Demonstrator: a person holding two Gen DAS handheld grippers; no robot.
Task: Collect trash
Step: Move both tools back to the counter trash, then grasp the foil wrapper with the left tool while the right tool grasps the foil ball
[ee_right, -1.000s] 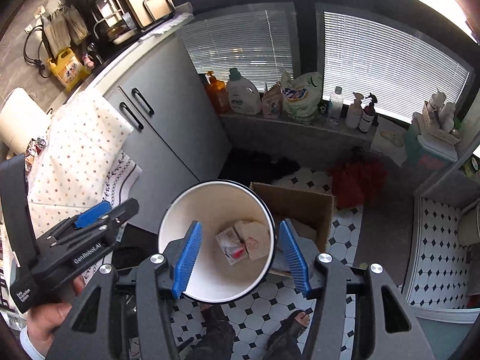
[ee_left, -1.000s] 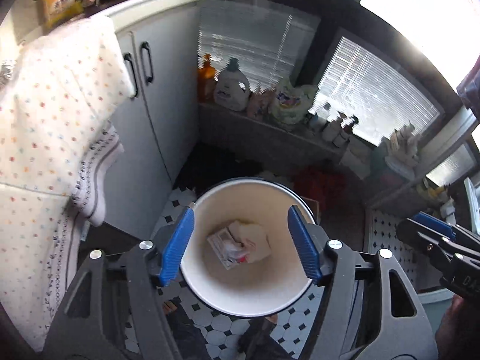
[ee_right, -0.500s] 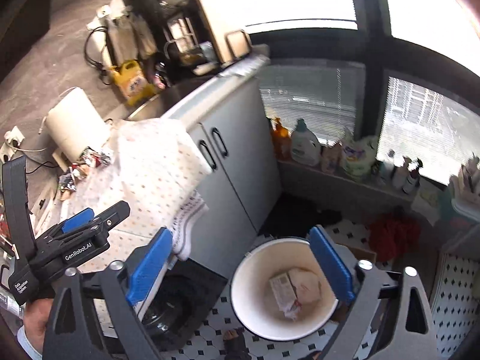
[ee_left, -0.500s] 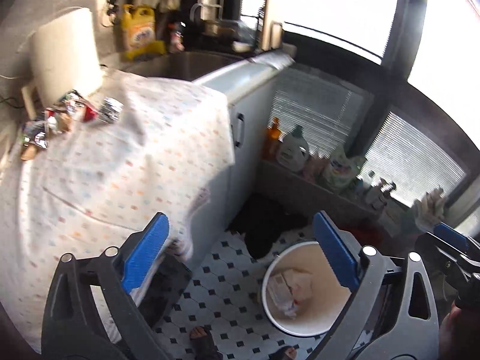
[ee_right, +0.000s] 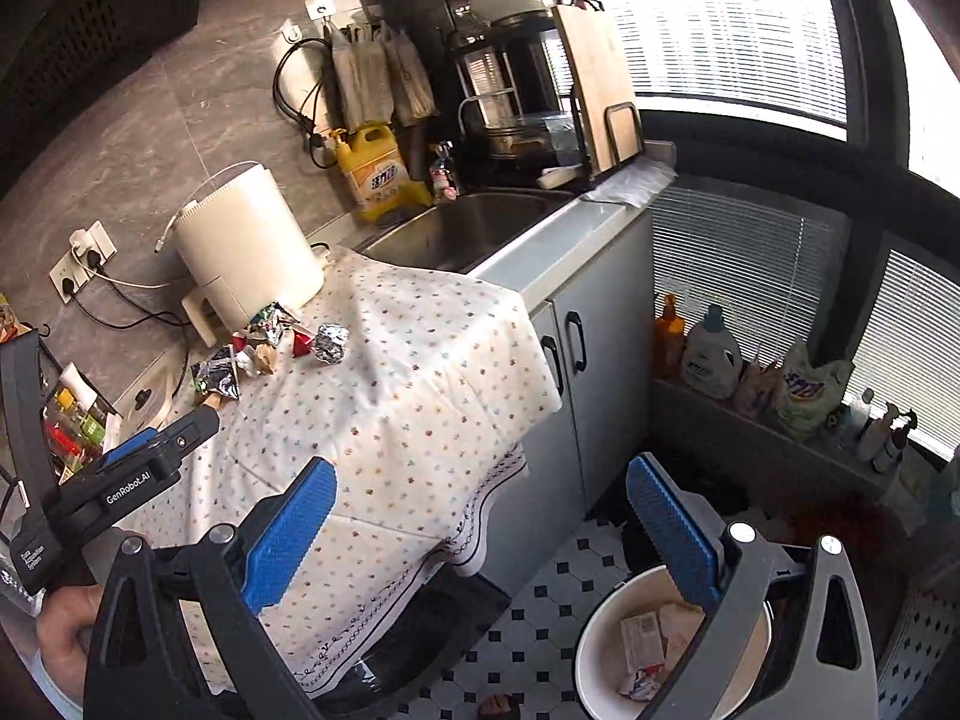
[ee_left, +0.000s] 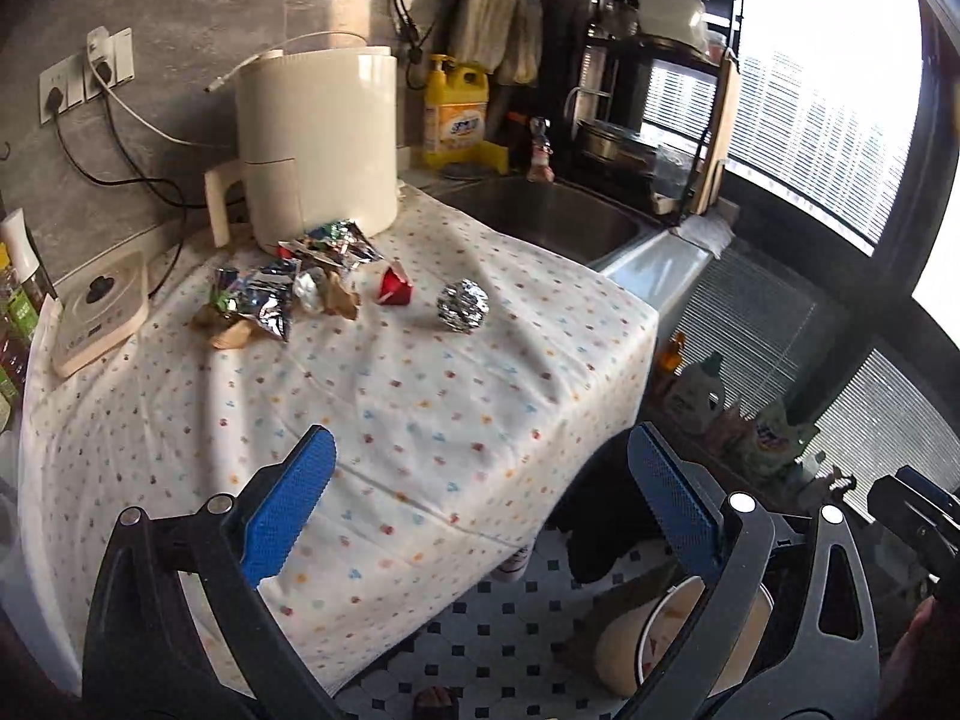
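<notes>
Trash lies on the dotted tablecloth [ee_left: 420, 396] by the white appliance: a foil ball [ee_left: 462, 314], a red wrapper [ee_left: 393, 288], and crumpled foil and brown paper wrappers [ee_left: 276, 294]. The same foil ball [ee_right: 331, 343] and wrappers [ee_right: 240, 360] show in the right wrist view. The white bin [ee_right: 606, 654] on the floor holds paper cartons [ee_right: 651, 636]; its rim shows in the left wrist view [ee_left: 648, 642]. My left gripper [ee_left: 480, 504] is open and empty over the cloth's near edge. My right gripper [ee_right: 480, 516] is open and empty, above the cloth edge and bin.
A white appliance [ee_left: 318, 144] stands behind the trash, a white device [ee_left: 99, 318] at the left. A sink [ee_left: 540, 216], yellow detergent jug [ee_left: 455, 114] and dish rack [ee_left: 654, 120] are behind. Cabinet doors [ee_right: 576, 372] and bottles on a ledge [ee_right: 714, 354] stand to the right.
Both grippers have lifted from over the bin and turned left and up toward the table. Both opened wider. The bin has dropped to the lower right of both views.
</notes>
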